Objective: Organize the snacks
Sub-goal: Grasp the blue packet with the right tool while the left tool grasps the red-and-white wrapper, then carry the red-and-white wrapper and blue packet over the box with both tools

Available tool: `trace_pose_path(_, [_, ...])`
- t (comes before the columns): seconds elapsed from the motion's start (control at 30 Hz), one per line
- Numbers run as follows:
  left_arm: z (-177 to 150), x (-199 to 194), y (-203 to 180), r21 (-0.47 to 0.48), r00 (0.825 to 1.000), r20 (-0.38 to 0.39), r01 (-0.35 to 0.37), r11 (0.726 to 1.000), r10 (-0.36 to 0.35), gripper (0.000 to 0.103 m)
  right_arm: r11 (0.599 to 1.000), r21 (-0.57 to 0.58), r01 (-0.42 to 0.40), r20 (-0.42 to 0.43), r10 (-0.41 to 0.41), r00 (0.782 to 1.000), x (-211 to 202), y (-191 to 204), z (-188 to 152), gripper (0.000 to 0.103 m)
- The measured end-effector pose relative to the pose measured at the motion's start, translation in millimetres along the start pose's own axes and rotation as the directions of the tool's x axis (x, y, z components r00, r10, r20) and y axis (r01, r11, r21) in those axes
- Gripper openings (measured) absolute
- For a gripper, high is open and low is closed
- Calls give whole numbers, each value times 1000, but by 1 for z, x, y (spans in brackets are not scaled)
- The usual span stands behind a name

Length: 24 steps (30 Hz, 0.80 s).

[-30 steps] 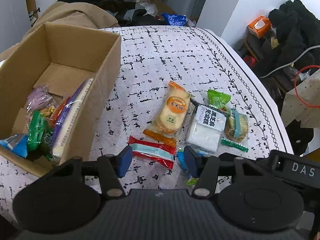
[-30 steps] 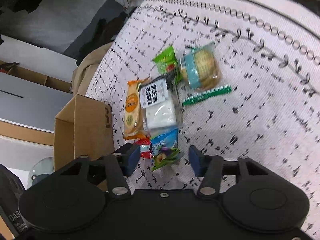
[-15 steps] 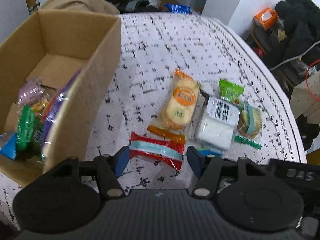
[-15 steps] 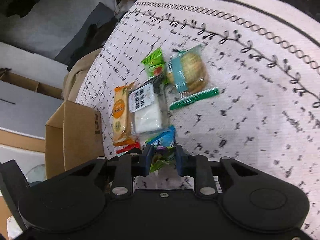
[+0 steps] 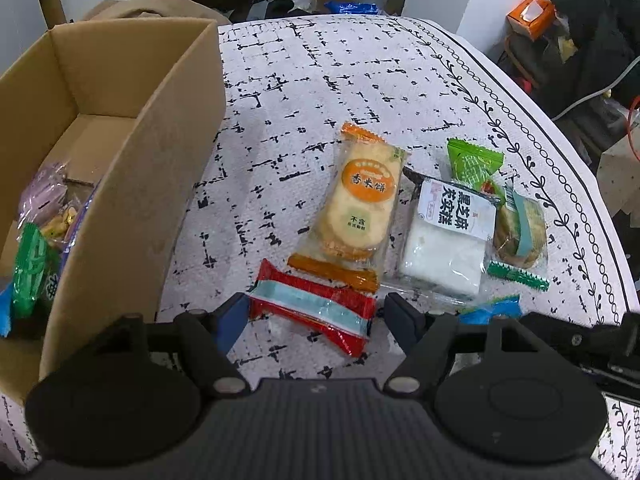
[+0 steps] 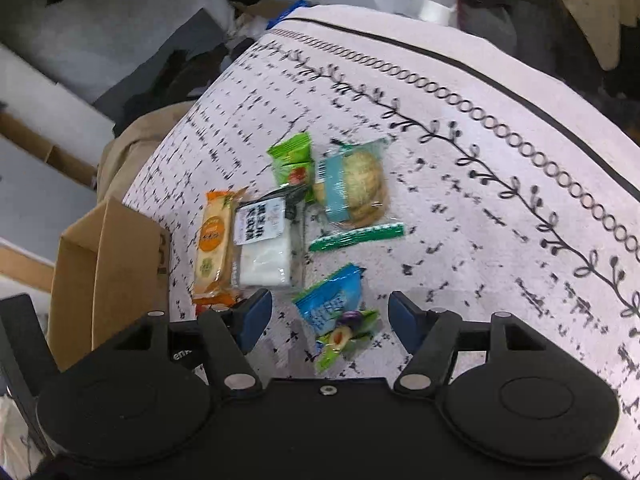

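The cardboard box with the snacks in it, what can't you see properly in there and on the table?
- Brown cardboard box, left wrist view: its near wall hides most snacks inside; the picture edge cuts off its left side.
- Blue and green plum snack packet, right wrist view: motion blur makes its print unreadable.
- Same packet, left wrist view: only a blue corner shows past the black left gripper.
- Red and pale blue wrapper: its lettering cannot be read.

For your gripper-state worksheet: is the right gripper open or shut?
Open. The right gripper has its fingers spread, either side of the blue packet, not touching it.
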<state>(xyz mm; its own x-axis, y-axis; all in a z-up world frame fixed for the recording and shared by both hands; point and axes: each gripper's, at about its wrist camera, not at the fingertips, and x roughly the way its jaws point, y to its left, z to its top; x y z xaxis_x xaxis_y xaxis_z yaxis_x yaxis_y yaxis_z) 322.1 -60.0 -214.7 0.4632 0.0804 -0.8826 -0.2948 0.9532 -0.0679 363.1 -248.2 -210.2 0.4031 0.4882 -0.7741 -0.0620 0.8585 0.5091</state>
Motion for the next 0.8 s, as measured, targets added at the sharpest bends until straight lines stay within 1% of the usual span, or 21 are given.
trace_pose_path(0.1, [0, 1, 1, -13, 1000, 1, 4, 1000, -4, 73, 1000, -16, 4, -17, -4, 1000, 5, 2, -1, 65])
trace_pose_path(0.13, [0, 1, 2, -20, 1000, -1, 7, 1000, -7, 69, 1000, -24, 9, -21, -10, 1000, 7, 3, -1, 65])
trace_pose_path(0.17, [0, 1, 2, -27, 1000, -2, 10, 1000, -10, 68, 999, -30, 11, -25, -11, 1000, 8, 3, -2, 65])
trace_pose_path(0.3, [3, -4, 3, -42, 1000, -7, 24, 999, -24, 42, 998, -62, 27, -33, -29, 999, 13, 7, -3, 63])
trace_pose_path(0.33, [3, -5, 2, -45, 1000, -9, 21, 999, -21, 41, 997, -66, 32, -33, -34, 999, 13, 8, -4, 61])
trace_pose_path(0.37, [3, -7, 3, -49, 1000, -10, 12, 999, -13, 41, 997, -71, 34, -31, -37, 999, 14, 8, -3, 54])
trace_pose_path(0.4, [3, -10, 4, -53, 1000, -8, 6, 999, -6, 40, 996, -78, 40, -31, -43, 999, 14, 8, -3, 41])
trace_pose_path(0.43, [3, -13, 5, -55, 1000, -5, 4, 998, -5, 40, 996, -80, 41, -36, -44, 998, 14, 8, -3, 35])
trace_pose_path(0.5, [2, -20, 6, -52, 1000, 5, 0, 999, 0, 40, 996, -78, 30, -35, -33, 999, 12, 8, -3, 34])
trace_pose_path(0.6, [2, -31, 8, -49, 1000, 13, -5, 999, 5, 40, 994, -110, 24, -9, -26, 1000, 2, 14, -4, 32])
trace_pose_path(0.8, [2, -56, 7, -39, 999, 49, -7, 999, 9, 40, 990, -135, -38, 35, 43, 998, -24, 24, -7, 31])
